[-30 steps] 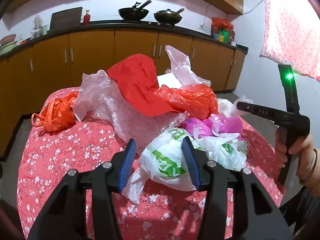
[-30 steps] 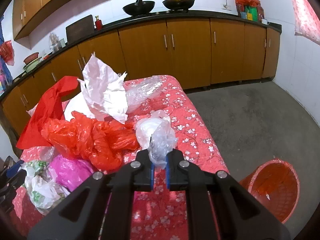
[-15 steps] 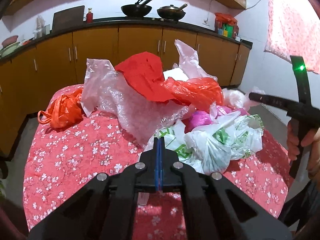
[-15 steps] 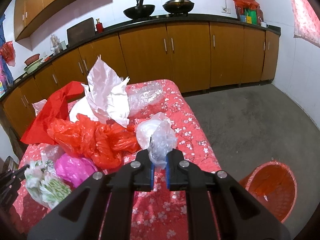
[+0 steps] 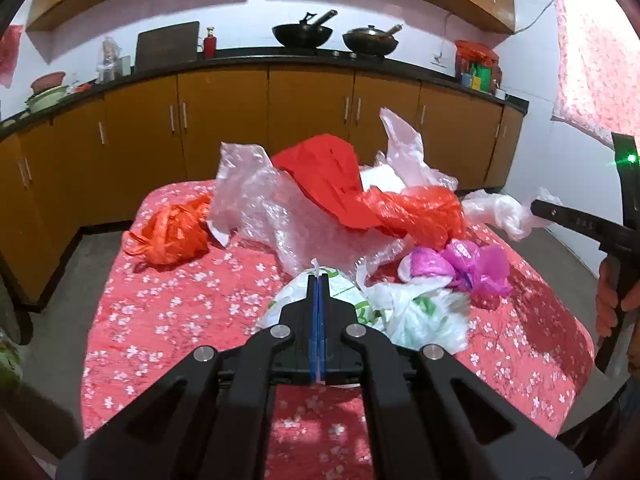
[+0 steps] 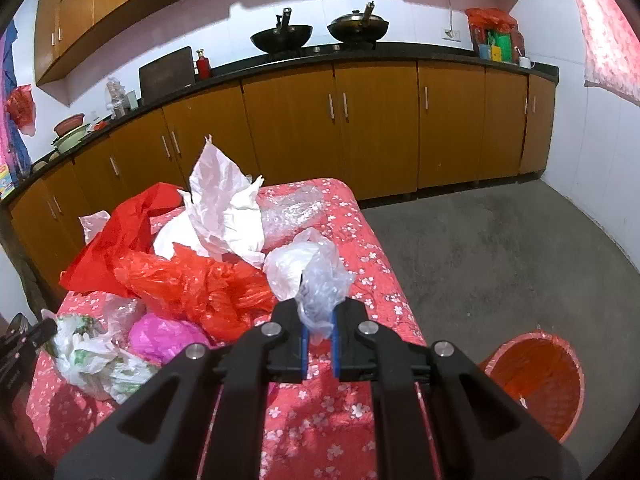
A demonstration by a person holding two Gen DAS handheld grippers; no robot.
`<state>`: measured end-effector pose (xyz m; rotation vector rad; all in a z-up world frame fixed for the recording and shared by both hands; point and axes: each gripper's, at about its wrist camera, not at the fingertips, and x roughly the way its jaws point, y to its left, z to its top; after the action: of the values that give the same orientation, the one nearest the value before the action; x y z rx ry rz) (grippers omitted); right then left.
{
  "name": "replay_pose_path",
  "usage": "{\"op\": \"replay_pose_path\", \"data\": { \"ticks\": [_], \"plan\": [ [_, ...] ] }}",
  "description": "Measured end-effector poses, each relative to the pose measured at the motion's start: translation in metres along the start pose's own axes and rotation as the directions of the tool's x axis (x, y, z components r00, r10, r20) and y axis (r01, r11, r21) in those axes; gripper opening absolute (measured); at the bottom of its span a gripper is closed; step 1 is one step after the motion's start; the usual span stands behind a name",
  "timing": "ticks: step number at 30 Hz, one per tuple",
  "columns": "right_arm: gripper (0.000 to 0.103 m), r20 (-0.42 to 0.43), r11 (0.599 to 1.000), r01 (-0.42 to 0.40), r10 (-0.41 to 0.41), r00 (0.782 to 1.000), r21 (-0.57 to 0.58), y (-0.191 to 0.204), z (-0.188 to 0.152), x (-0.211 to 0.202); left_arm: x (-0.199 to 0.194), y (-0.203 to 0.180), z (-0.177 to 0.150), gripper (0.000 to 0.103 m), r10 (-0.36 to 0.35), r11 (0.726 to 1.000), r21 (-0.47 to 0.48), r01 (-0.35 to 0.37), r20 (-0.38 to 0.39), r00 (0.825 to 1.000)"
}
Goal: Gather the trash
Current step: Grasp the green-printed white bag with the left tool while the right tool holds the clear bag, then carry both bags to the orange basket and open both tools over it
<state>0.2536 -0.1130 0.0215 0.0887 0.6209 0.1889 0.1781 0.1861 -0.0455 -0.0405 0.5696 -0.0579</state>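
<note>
table cover [image 5: 168,308]: red-pink, small white blossoms all over. white bag with green print [image 5: 404,312] at the near edge. magenta bag [image 5: 476,264] beside it. red sheet [image 5: 328,176] and translucent red bag [image 5: 416,212] mid-table. orange bag [image 5: 172,236] at the left edge. clear bag [image 6: 320,284]. bin [image 6: 536,372] red-orange. gripper pads [image 6: 304,344] blue.
</note>
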Motion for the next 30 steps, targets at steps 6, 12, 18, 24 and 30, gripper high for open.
{"op": "replay_pose_path", "data": {
  "ticks": [6, 12, 18, 24, 30],
  "plan": [
    [0.009, 0.027, 1.000, -0.013, 0.013, 1.000, -0.018, 0.003, 0.005, -0.017, -0.016, 0.000, 0.013, 0.000, 0.030, 1.000, -0.003, -0.030, 0.039, 0.999],
    [0.009, 0.057, 1.000, -0.022, 0.023, 0.998, -0.016, -0.002, 0.011, -0.036, -0.031, -0.006, 0.028, 0.000, 0.058, 0.998, -0.003, -0.058, 0.076, 0.995],
    [0.009, 0.087, 1.000, -0.019, 0.020, 0.996, -0.005, -0.019, 0.015, -0.056, -0.050, -0.020, 0.044, 0.000, 0.081, 0.997, 0.005, -0.082, 0.125, 0.989],
    [0.009, 0.114, 1.000, 0.002, -0.005, 0.994, 0.026, -0.046, 0.018, -0.073, -0.057, -0.052, 0.066, 0.000, 0.071, 0.997, 0.030, -0.077, 0.173, 0.982],
    [0.009, 0.134, 0.996, 0.061, -0.069, 0.989, 0.066, -0.090, 0.015, -0.090, -0.040, -0.106, 0.085, 0.000, 0.002, 0.997, 0.080, -0.018, 0.203, 0.979]
  ]
}}
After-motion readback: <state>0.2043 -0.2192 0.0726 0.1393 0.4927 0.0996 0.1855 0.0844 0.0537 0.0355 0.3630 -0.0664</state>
